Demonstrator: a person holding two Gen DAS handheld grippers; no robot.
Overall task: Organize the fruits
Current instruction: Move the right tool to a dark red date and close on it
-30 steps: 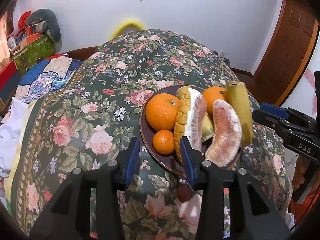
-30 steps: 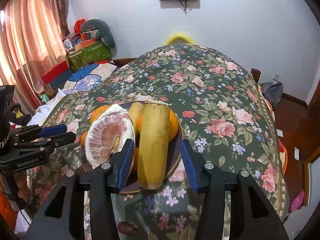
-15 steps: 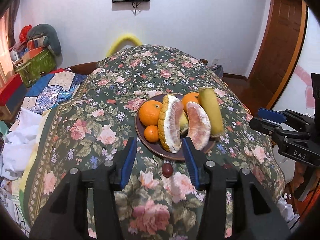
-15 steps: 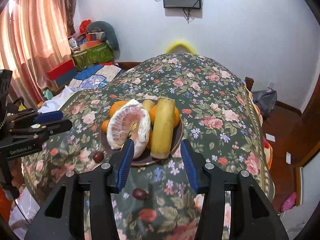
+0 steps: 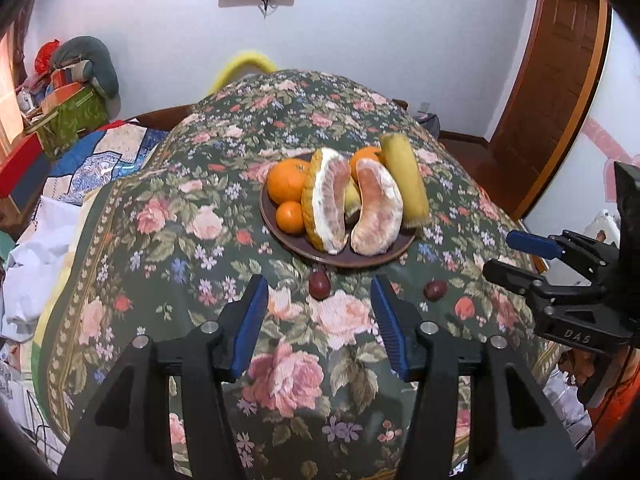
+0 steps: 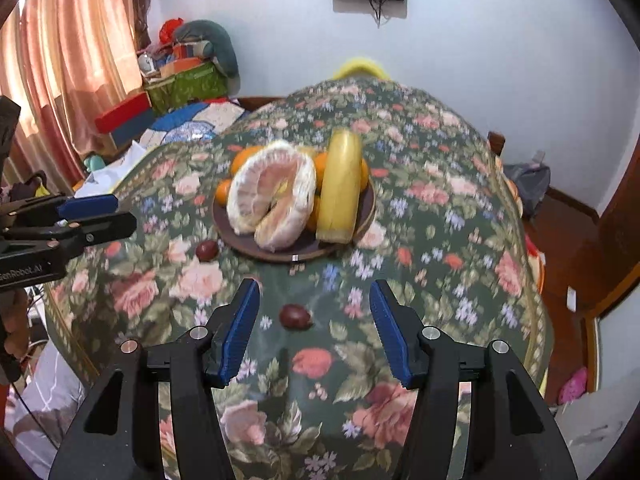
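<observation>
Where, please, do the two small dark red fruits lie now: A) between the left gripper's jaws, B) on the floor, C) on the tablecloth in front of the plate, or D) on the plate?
C: both dark fruits lie on the tablecloth, just off the plate; neither is held.

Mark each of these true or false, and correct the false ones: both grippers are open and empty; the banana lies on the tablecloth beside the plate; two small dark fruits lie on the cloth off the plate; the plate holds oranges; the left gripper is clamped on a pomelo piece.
1. Both the left gripper and the right gripper are open and empty. True.
2. The banana lies on the tablecloth beside the plate. False: it lies on the plate with the other fruit.
3. Two small dark fruits lie on the cloth off the plate. True.
4. The plate holds oranges. True.
5. The left gripper is clamped on a pomelo piece. False: its fingers are apart, and the pomelo rests on the plate.
</observation>
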